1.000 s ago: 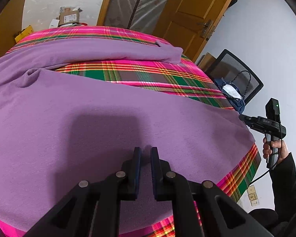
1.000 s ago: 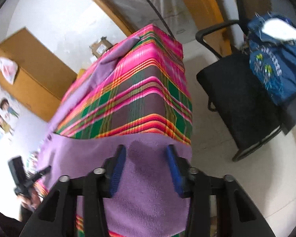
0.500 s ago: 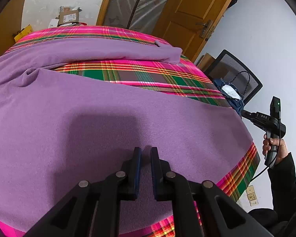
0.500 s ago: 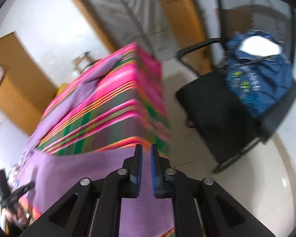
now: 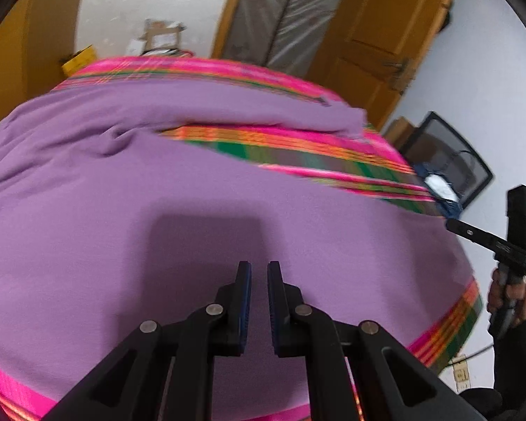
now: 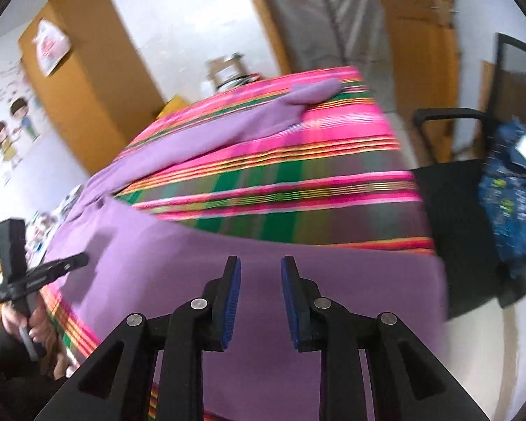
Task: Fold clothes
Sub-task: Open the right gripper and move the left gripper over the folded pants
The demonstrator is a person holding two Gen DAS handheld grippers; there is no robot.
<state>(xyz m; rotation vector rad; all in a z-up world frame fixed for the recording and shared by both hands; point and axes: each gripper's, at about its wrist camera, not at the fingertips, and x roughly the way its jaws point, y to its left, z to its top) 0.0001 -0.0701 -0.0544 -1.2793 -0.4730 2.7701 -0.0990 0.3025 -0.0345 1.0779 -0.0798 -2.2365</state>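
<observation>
Both hand-held grippers hover empty above the purple garment (image 5: 157,228): left (image 5: 259,270) nearly closed, right (image 6: 260,266) parted.

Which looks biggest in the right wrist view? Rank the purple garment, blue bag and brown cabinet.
1. Purple garment, though nearness to the camera inflates it.
2. Brown cabinet.
3. Blue bag, partly cut off, so ranks 2 and 3 are unsure.

Soft, even room light is filling both views, and a blocky shadow is falling on the purple garment (image 5: 157,210) just ahead of the left tool (image 5: 259,273). Motion blur is smearing the plaid cloth (image 6: 298,182) and the doorway behind it, worst in the right wrist view. Fisheye distortion is bulging the bench, and dark vignetting is cutting off the corners.
</observation>
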